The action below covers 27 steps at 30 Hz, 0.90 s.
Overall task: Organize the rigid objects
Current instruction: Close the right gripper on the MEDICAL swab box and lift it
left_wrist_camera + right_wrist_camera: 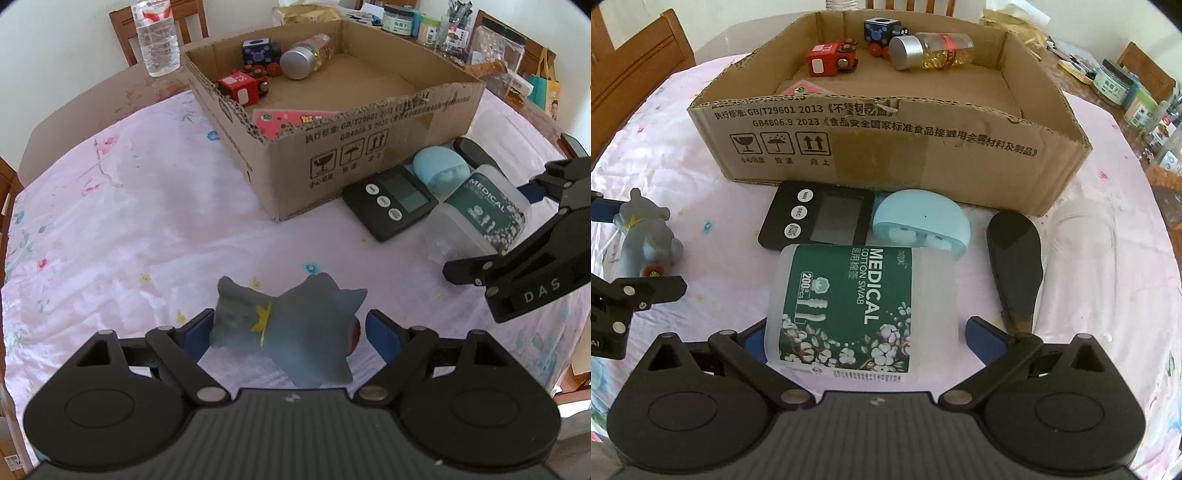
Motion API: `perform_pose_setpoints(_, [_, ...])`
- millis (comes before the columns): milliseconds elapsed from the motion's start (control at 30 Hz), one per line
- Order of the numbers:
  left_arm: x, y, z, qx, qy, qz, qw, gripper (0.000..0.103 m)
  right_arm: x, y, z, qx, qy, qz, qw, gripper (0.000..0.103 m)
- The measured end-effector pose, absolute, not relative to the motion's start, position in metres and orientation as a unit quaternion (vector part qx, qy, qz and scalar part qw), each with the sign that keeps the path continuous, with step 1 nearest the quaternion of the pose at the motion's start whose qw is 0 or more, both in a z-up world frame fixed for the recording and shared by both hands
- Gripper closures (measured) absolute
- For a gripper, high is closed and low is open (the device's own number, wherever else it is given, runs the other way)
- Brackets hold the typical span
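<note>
In the left wrist view, you are holding the left claw [290, 332] wide around the grey cat figurine [291, 332], its blue pads [382, 334] flanking the toy on the pink floral desk [129, 221] without pressing, probably lining up a grip before lifting it toward the cardboard box [369, 147]. In the right wrist view, you are straddling the cotton swab tub [857, 306] with the right claw [866, 339], jaws wide and apparently not yet squeezing; the tub is lying on its side just in front of the box, beside the black timer [820, 218] and blue earbud case [919, 221].
</note>
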State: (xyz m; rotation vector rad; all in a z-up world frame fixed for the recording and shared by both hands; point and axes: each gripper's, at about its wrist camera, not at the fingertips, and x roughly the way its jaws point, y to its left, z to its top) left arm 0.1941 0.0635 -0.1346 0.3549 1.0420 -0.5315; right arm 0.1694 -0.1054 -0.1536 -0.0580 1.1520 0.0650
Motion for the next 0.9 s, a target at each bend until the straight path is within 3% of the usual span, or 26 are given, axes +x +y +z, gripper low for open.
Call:
perform_pose_setpoints(467, [0.196,0.069,-0.132,0.193,0.484,-0.290,0.803,0.017,0.163,-0.106,-0.154,-0.024,0.530,0.026,0.847,0.000])
perform_pose_setpoints(633, [0.202,0.072,-0.133,0.186,0.491,-0.300,0.797,0.025,0.167,-0.105,-0.153,-0.020,0.536,0.019,0.844,0.000])
perform_pose_setpoints(900, [0.202,0.071,-0.132,0.185,0.487,-0.310,0.795,0.028,0.182,-0.099,-0.142,-0.003,0.549,-0.005,0.836,0.000])
